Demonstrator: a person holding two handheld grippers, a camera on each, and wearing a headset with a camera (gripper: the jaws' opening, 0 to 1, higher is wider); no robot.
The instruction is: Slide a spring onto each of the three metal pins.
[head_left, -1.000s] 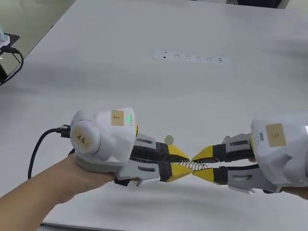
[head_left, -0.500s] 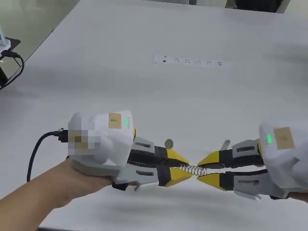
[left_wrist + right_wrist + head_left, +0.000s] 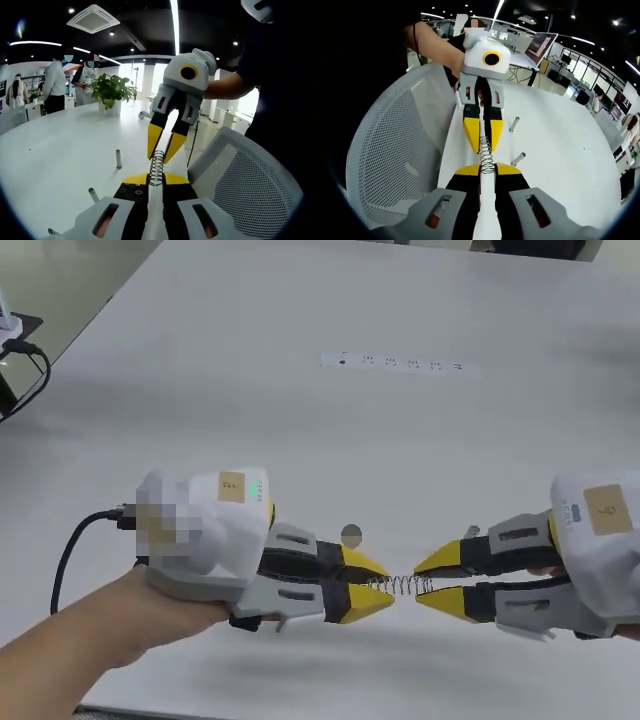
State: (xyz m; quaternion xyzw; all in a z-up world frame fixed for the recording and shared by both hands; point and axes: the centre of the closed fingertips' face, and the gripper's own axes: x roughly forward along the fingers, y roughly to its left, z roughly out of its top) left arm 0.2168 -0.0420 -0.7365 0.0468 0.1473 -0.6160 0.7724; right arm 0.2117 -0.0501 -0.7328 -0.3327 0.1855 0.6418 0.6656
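Head view: spring (image 3: 402,585), power strip (image 3: 395,363) beyond; left gripper view: potted plant (image 3: 111,90).

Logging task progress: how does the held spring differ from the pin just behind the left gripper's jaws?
The spring is an open wire coil; the pin is a plain solid rod. The spring is off the table, its ends between the jaws of the left gripper and right gripper; the pin stands on the table, touched by neither. The spring lies level, the pin upright. Both are slim grey metal.
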